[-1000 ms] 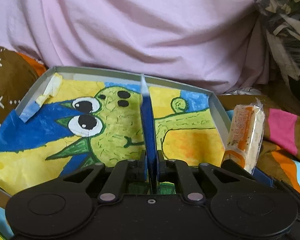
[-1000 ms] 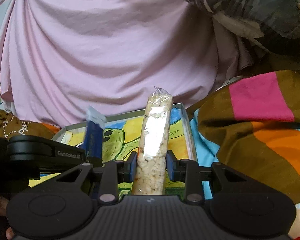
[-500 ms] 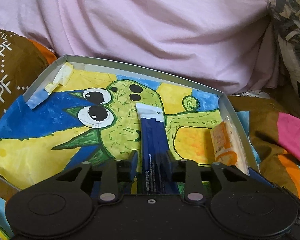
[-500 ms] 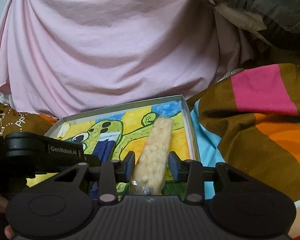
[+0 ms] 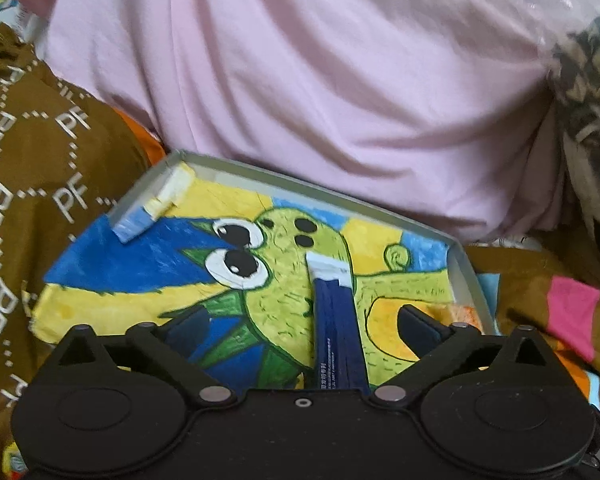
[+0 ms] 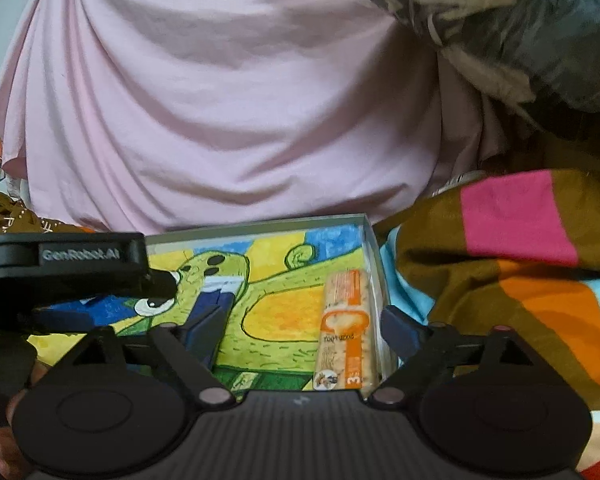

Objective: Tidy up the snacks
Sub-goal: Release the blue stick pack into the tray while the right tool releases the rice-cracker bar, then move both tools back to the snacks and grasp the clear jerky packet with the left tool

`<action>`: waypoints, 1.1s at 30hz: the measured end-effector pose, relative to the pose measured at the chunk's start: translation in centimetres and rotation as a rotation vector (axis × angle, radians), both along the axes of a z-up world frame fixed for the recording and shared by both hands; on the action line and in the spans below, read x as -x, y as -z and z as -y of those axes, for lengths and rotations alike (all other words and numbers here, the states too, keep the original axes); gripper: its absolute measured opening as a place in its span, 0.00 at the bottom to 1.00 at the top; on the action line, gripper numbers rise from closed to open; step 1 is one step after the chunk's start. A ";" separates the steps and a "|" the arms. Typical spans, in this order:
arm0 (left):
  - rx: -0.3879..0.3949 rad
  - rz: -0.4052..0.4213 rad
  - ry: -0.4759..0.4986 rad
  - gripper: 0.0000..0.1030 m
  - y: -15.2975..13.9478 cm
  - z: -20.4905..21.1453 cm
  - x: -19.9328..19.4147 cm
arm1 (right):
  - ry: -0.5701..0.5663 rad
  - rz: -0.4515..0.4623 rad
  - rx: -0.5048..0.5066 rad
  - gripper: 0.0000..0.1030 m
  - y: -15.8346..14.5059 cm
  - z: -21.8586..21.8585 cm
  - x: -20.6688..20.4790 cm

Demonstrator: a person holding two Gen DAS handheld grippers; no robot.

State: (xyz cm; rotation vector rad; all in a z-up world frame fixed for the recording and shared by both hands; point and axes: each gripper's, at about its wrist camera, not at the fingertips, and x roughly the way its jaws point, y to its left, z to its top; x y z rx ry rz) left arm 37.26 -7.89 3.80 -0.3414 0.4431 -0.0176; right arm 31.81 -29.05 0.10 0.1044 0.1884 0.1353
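1. Left wrist view: left gripper (image 5: 306, 326) spread wide, gripping nothing. The blue snack stick (image 5: 337, 324) lies flat between its fingers, touching neither, on the painted floor of the tray (image 5: 466, 276), about mid-width. Pink cloth (image 5: 320, 80) bunched behind the tray's far edge.
2. Right wrist view: right gripper (image 6: 302, 330) also wide apart, empty. The orange snack bar (image 6: 346, 328) lies flat along the tray's (image 6: 260, 226) right wall, just inside it. The blue snack stick (image 6: 216, 294) lies nearer the tray's middle, well apart from the bar. Striped blanket (image 6: 520, 272) beside the tray's right edge.
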 end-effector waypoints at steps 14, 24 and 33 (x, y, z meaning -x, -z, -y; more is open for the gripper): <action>-0.065 0.096 -0.030 0.99 -3.4 -1.1 7.4 | 0.061 0.135 0.019 1.00 -2.8 0.6 7.8; -0.156 0.120 0.018 0.99 -4.3 -1.4 14.1 | 0.015 0.158 0.030 1.00 -3.5 0.3 15.6; -0.189 0.051 0.059 0.99 -2.4 -2.9 18.4 | -0.009 0.097 0.002 1.00 -2.8 -0.1 20.3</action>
